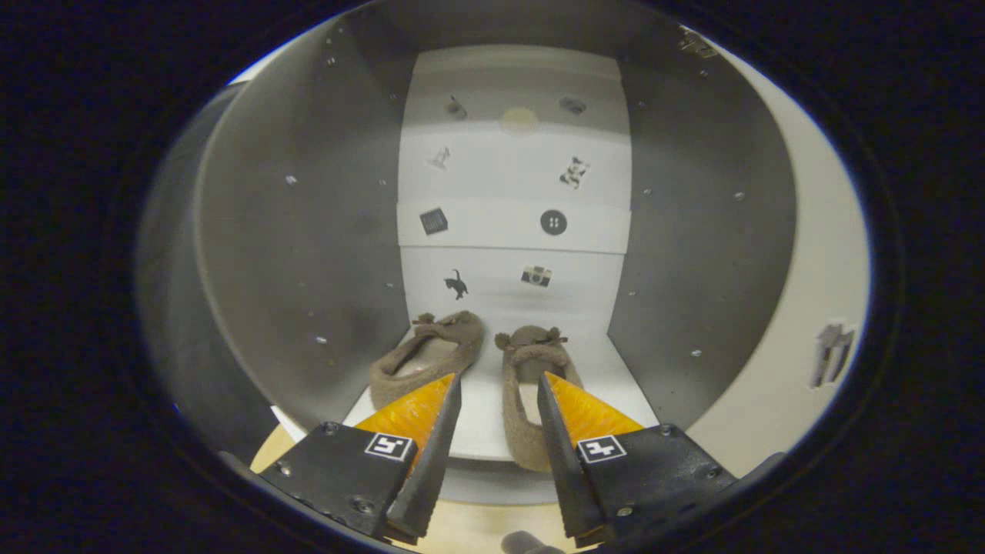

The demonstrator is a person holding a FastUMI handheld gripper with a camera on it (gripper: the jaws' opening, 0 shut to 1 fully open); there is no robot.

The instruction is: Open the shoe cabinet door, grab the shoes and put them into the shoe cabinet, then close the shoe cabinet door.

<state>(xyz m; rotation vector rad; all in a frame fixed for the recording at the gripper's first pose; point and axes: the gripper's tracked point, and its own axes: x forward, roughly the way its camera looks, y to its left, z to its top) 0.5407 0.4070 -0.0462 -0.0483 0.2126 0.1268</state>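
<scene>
Reaching toward the open shoe cabinet [308,254], the gripper [499,378] has its fingers spread apart with nothing between them. Just ahead, two fuzzy brown slippers sit on the bottom shelf [481,427]: the left slipper [427,355] angled, the right slipper [531,385] with its heel at the shelf's front edge. Beyond them, small stickers [573,171] dot the white back panel [512,231].
</scene>
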